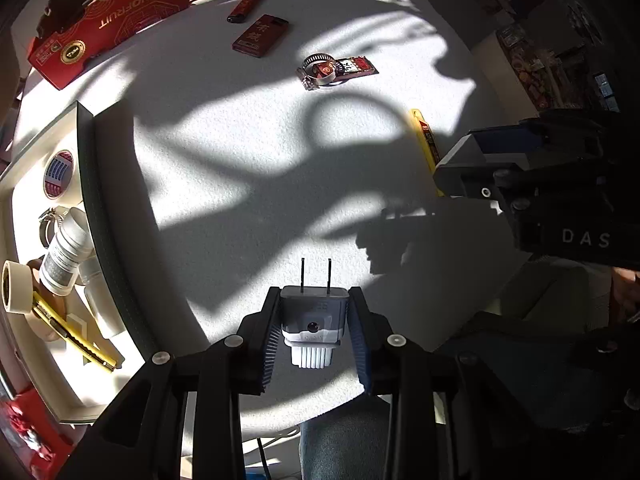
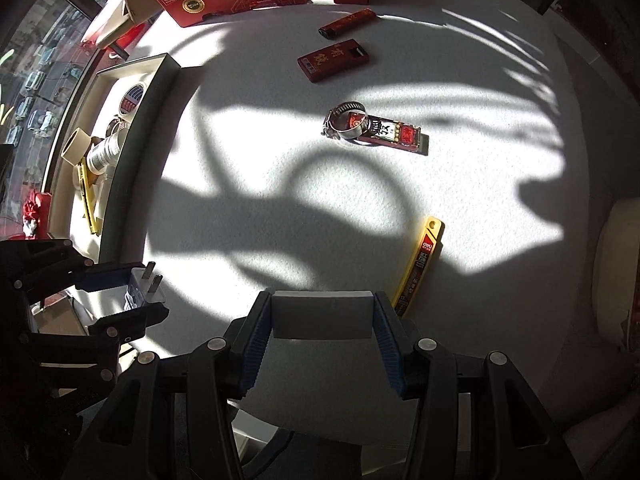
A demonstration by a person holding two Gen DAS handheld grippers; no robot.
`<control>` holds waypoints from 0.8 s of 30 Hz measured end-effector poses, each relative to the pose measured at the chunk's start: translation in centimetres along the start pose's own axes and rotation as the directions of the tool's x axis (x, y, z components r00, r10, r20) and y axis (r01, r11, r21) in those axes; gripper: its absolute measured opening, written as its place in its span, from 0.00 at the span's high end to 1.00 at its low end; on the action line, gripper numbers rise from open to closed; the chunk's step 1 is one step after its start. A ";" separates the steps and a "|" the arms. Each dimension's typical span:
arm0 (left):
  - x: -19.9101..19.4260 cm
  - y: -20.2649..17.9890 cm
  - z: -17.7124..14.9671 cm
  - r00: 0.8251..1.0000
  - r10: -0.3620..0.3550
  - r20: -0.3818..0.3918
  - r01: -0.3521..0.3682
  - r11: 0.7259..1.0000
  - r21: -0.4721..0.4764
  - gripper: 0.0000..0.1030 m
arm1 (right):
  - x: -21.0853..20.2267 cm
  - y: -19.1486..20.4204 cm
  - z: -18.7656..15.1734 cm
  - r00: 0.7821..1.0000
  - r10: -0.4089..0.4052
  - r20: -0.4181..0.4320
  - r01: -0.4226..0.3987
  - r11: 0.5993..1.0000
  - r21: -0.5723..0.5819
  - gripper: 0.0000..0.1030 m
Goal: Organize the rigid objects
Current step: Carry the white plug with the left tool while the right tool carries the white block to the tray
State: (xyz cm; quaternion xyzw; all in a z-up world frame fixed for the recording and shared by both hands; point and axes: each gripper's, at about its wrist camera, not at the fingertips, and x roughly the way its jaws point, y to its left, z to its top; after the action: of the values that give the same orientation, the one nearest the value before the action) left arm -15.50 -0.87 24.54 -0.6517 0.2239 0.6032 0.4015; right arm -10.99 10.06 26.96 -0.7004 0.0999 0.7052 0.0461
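My left gripper (image 1: 314,296) is shut on a white plug adapter (image 1: 312,316), whose two prongs point away over the white table. The right wrist view shows that gripper (image 2: 136,292) at the lower left with the adapter (image 2: 146,282) in it. My right gripper (image 2: 322,300) is shut on a grey rectangular block (image 2: 320,314), held above the table. It enters the left wrist view from the right as a dark gripper (image 1: 460,168). On the table lie a red lighter (image 2: 347,23), a flat red case (image 2: 333,60), a metal hose clamp (image 2: 346,120) resting on a red card (image 2: 396,134), and a yellow blade case (image 2: 418,264).
A dark-walled tray (image 1: 88,152) stands at the table's left edge. It holds tape rolls (image 1: 16,286), a white bottle (image 1: 66,252), a yellow utility knife (image 1: 72,332) and a hose clamp. A red fruit carton (image 1: 120,12) lies at the back. Hard shadows cross the tabletop.
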 end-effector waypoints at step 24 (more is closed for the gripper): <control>-3.2 5.0 -3.4 0.985 0.010 0.170 0.026 0.978 -0.205 0.66 | 0.8 6.6 2.2 0.996 -0.084 -0.043 0.072 0.969 -0.235 0.50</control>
State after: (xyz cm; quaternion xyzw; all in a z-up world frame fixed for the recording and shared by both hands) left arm -17.80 -7.08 26.18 -0.6368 0.1224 0.6751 0.3519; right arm -14.48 4.06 26.67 -0.7227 -0.0101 0.6910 -0.0114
